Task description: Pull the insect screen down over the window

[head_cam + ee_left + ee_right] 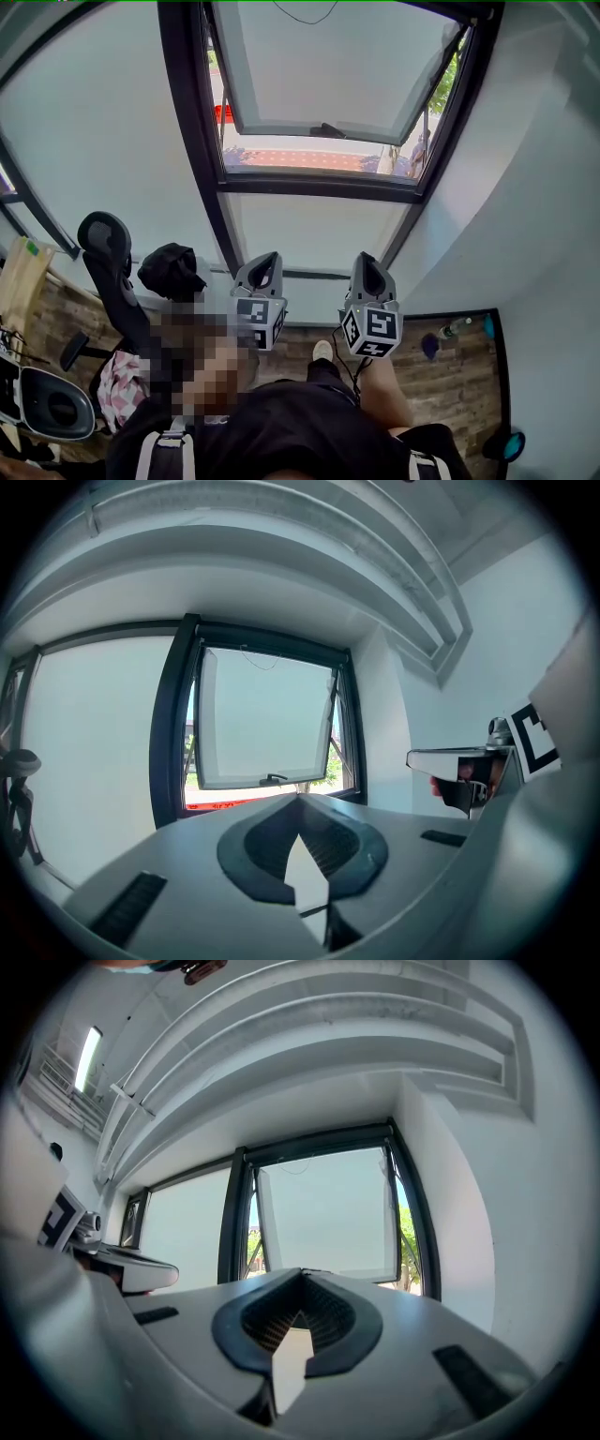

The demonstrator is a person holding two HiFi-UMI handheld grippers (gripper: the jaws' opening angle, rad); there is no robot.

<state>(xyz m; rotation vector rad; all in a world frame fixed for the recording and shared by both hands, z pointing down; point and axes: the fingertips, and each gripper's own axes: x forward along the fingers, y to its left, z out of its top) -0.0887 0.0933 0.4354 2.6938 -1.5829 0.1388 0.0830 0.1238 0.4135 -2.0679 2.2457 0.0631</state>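
The dark-framed window [323, 84] stands ahead of me, its frosted sash tilted open at the bottom, with a black handle [328, 129] on its lower rail. A thin dark cord [305, 14] hangs at the top of the opening; no screen is drawn over the pane. My left gripper [267, 260] and right gripper [367, 262] are held side by side well short of the window, pointing at it, both shut with nothing between the jaws. The left gripper [298, 803] faces the sash [267, 719], and so does the right gripper [302, 1279], which looks at the window [323, 1213].
Fixed frosted panes [103, 131] run to the left of the window and a white wall [525, 187] closes the right. Below are a black office chair [108, 272], a dark bundle [172, 270], wooden floor with a bottle [457, 326], and the person's shoe [322, 350].
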